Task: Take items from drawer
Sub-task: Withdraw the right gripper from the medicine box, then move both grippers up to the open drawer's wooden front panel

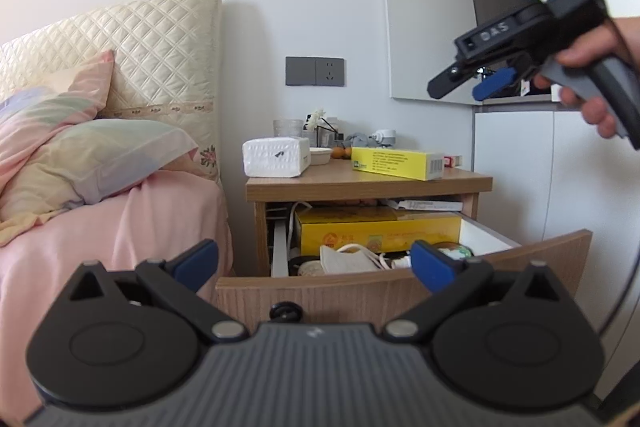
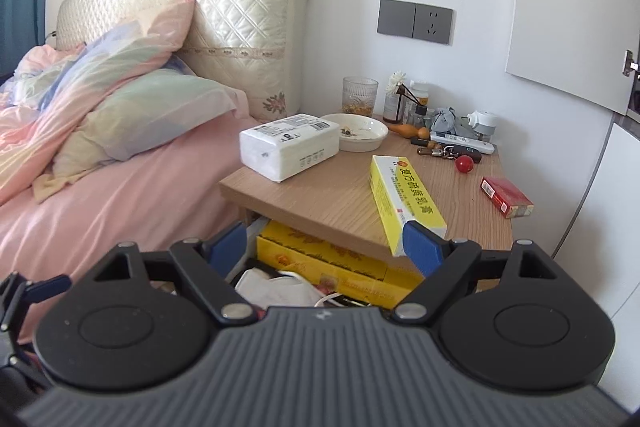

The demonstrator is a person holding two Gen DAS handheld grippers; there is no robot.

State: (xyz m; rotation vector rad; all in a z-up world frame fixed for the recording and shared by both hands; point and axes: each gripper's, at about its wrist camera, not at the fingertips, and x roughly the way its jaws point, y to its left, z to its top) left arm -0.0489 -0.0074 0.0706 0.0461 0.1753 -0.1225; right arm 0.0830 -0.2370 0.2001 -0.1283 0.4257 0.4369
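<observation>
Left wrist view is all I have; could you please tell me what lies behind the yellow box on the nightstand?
Observer: A remote, keys and a red ball lie behind the yellow box.
Operator: Thank you. Is the right claw holding anything?
Observer: No, the right claw is open, with nothing between its fingers.
Operator: Does the box sit fully on top?
Observer: No, its near end overhangs the front edge of the nightstand.
</observation>
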